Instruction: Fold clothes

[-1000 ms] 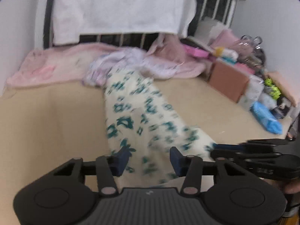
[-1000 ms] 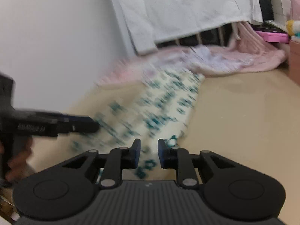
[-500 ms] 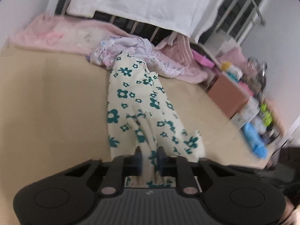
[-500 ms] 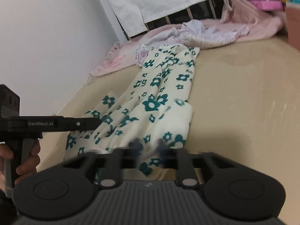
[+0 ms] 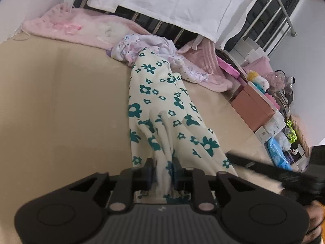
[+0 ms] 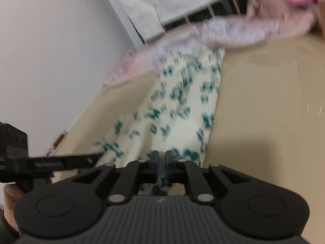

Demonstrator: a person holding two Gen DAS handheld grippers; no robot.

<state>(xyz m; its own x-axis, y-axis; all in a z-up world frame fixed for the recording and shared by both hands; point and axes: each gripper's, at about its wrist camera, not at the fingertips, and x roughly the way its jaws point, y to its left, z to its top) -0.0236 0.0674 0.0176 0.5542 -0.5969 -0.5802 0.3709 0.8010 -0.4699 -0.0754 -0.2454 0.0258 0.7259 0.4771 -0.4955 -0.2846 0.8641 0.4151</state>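
A cream garment with teal flowers (image 5: 162,109) lies stretched along the tan bed surface, its far end reaching the pile of clothes at the back. My left gripper (image 5: 162,171) is shut on the garment's near elastic edge, and the cloth bunches between its fingers. The right wrist view is blurred by motion; there the same flowered garment (image 6: 182,109) runs away from me, and my right gripper (image 6: 160,162) is shut on its near edge. The other gripper crosses each view as a dark bar, at the right (image 5: 274,172) and at the left (image 6: 56,162).
A lilac printed garment (image 5: 154,48) and pink fluffy clothes (image 5: 81,30) lie at the back by a white sheet (image 5: 172,2) hung on a metal rail. A brown box (image 5: 251,105) and bagged clutter stand along the right. A white wall (image 6: 50,50) bounds the left.
Both grippers have shut on the garment's near edge; the left was open a second ago. The garment is now drawn out taut, and the right view has turned and blurred.
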